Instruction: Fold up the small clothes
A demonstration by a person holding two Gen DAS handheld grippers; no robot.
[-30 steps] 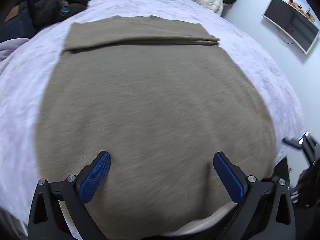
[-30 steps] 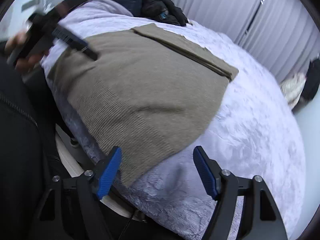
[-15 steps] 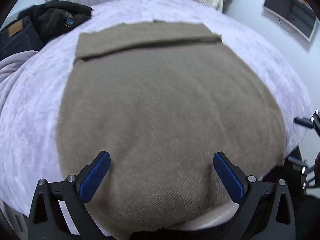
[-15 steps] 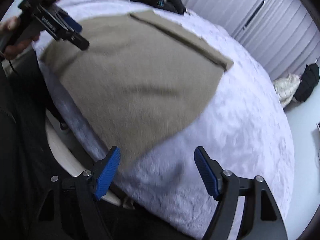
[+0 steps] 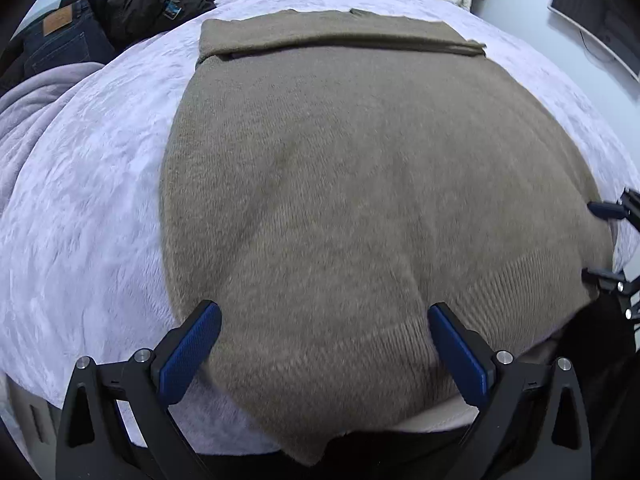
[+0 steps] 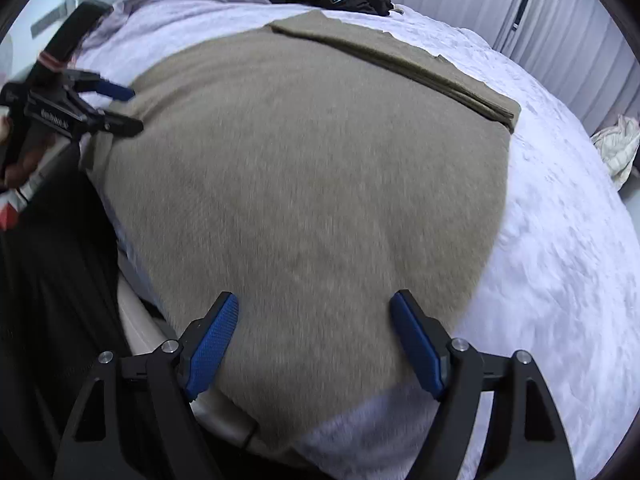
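A taupe knit sweater [image 5: 360, 184] lies flat on the white bed, its far end folded over into a band [image 5: 332, 34]; its ribbed hem hangs over the near bed edge. It also shows in the right wrist view [image 6: 304, 184]. My left gripper [image 5: 324, 344] is open and empty, low over the hem near the sweater's near left corner. My right gripper [image 6: 316, 340] is open and empty over the hem near the near right corner. Each gripper shows at the edge of the other's view: the right one [image 5: 608, 244] and the left one [image 6: 104, 108].
The white fleece bedspread [image 5: 88, 200] covers the bed. Dark jeans and a black jacket [image 5: 108, 20] are piled at the far left, beside a lilac blanket [image 5: 32, 108]. A cream garment [image 6: 620, 148] lies by the curtains. A wall monitor [image 5: 600, 20] hangs at the right.
Both grippers have come closer over the sweater's near hem. The left one shifted toward the left corner, the right one swung in from the bed edge onto the cloth. Jaws stayed open.
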